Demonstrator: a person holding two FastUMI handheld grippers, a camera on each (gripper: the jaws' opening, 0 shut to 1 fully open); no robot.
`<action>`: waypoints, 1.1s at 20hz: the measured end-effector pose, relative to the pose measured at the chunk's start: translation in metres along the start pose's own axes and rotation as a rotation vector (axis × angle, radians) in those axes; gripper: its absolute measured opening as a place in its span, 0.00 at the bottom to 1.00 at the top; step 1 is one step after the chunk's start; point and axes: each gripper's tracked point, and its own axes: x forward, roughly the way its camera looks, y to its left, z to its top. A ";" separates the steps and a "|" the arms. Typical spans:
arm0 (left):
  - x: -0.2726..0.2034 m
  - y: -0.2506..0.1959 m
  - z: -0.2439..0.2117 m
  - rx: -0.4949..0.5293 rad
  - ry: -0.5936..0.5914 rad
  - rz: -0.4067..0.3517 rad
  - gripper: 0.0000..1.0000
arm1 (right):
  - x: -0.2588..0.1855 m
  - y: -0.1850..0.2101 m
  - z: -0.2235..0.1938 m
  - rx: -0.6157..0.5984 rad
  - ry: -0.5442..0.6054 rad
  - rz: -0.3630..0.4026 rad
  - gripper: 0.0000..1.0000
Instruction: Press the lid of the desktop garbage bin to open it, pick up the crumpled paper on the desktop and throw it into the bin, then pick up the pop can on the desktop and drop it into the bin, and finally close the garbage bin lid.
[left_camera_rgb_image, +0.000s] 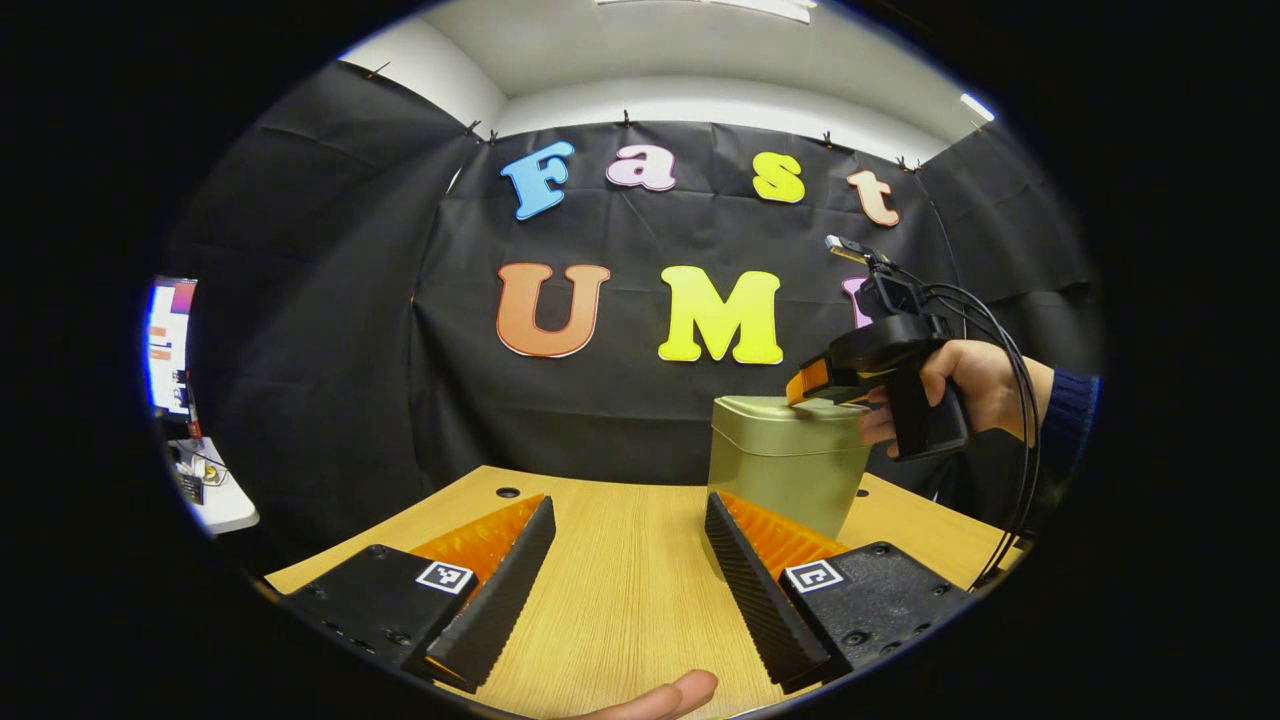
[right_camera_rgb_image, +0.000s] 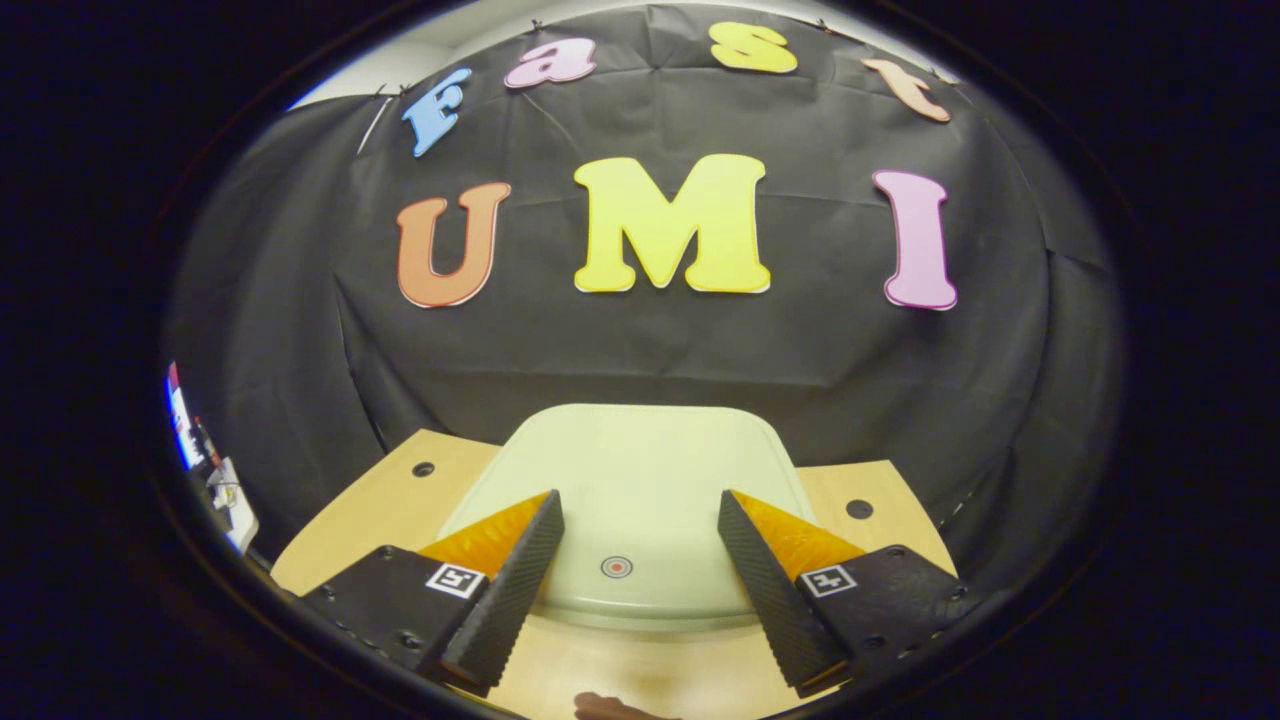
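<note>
My right hand-held gripper (right_camera_rgb_image: 640, 585), fingers spread and empty, hovers right over the closed lid (right_camera_rgb_image: 640, 480) of the bin (left_camera_rgb_image: 785, 470) on the tabletop (left_camera_rgb_image: 620, 580); it looks rigid, smooth, light, so I'd press its marked dot (right_camera_rgb_image: 616, 567)

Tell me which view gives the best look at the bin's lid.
The right gripper view: it looks down on the closed lid, showing its whole top and the round press mark near the front edge. The left gripper view shows the lid edge-on atop the garbage bin, partly covered by the right hand-held gripper.
</note>
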 end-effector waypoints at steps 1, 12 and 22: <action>0.000 0.000 -0.001 -0.002 0.003 0.004 0.97 | -0.002 0.001 -0.003 -0.012 -0.005 -0.006 0.98; -0.003 0.003 0.004 0.023 -0.013 0.013 0.97 | 0.002 -0.001 0.009 0.006 -0.126 0.054 0.96; 0.003 0.004 -0.005 0.039 0.012 0.028 0.97 | -0.050 -0.011 0.025 0.029 -0.167 -0.031 0.96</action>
